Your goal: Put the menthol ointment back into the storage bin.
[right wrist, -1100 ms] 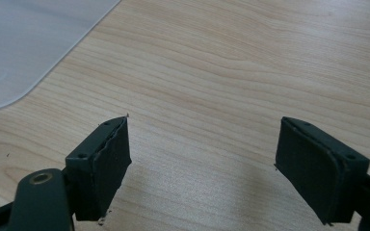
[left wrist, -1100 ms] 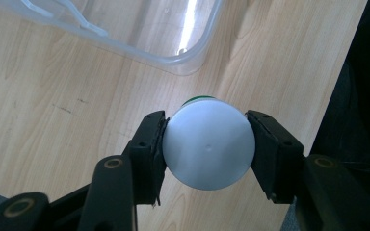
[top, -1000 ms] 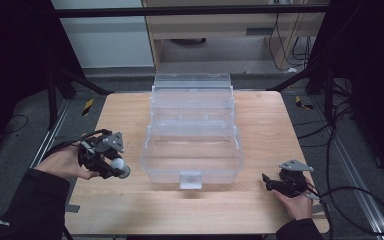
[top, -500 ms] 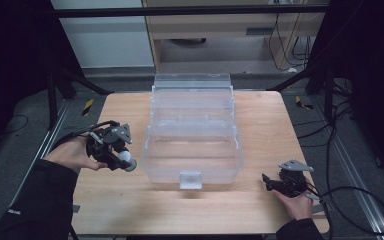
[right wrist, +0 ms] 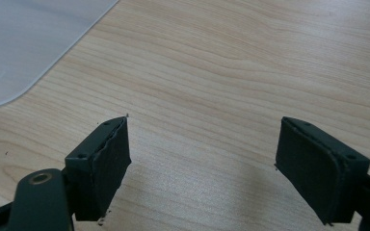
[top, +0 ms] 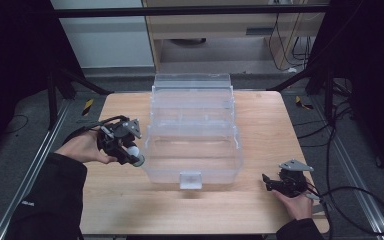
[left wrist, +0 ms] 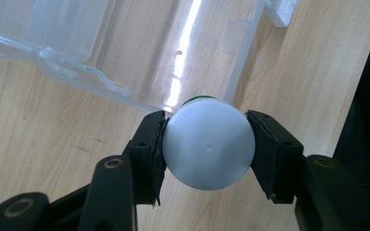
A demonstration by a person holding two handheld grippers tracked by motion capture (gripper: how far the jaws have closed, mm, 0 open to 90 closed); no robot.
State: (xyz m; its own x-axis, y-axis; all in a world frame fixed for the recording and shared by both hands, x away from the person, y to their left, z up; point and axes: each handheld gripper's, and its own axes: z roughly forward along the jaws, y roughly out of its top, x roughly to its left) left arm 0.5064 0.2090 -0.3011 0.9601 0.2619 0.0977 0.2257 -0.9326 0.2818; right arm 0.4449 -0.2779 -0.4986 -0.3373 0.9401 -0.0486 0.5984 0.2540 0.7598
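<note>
High view: I take the clear plastic organizer box [top: 192,135] in the middle of the wooden surface [top: 260,120] as my landmark. Its lid stands open at the far side and its latch tab faces me at the near edge. My left tool [top: 130,150] hangs just off the box's left wall, near its front corner, above the surface. Its jaws are clamped on a small white round-bottomed bottle [top: 134,151], held at the tip of the tool, just beside the box wall and not inside it.

In the left gripper view the white bottle [left wrist: 208,144] sits squarely between my two black pads [left wrist: 150,144], pressed from both sides, with a thin green rim peeking out behind it. The box's transparent tray [left wrist: 139,53] lies just beyond the bottle, with bare wood seen through its floor.

My right tool [top: 272,184] rests to the right of the box's front corner, near the front edge of the surface, well apart from the bottle. In the right gripper view its jaws stand wide apart with nothing between them, just wood grain; a rounded corner of the box [right wrist: 24,43] shows at the upper left.
</note>
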